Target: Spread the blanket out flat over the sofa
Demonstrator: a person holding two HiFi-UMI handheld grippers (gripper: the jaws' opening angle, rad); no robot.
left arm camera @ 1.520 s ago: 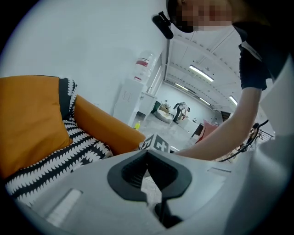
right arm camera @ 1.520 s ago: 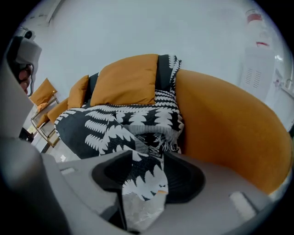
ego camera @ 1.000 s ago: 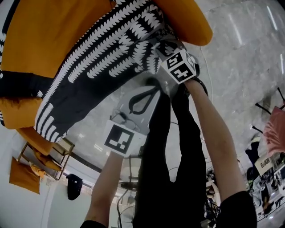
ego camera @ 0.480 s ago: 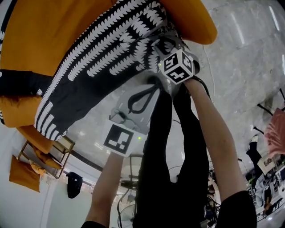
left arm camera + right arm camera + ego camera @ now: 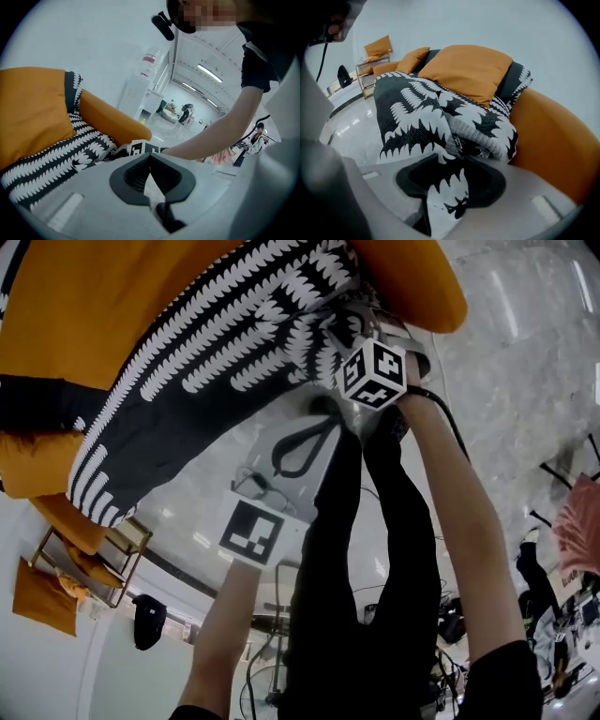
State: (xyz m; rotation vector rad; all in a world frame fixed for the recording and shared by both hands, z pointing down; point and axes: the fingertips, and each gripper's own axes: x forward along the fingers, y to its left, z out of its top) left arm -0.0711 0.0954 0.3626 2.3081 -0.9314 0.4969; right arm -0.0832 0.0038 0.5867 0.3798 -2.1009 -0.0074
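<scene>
Right gripper (image 5: 449, 190): the jaws stand apart and have just been opening, with a fold of the blanket (image 5: 417, 117) lying between them. Left gripper (image 5: 150, 180): the jaws are slightly apart with nothing between them, only floor showing through the gap, clear of the fabric. The blanket is a black knit with white rows of leaf-like marks. It is bunched into thick folds beside the rounded orange arm of the sofa (image 5: 555, 140). From there it runs across the seat, under an orange cushion (image 5: 464, 70), and hangs over the front edge towards the floor (image 5: 349, 133). The floor is pale, glossy and stone-like. A light wall (image 5: 487, 23) rises behind the sofa, and a chair (image 5: 375, 58) with orange cushions stands farther along it.
</scene>
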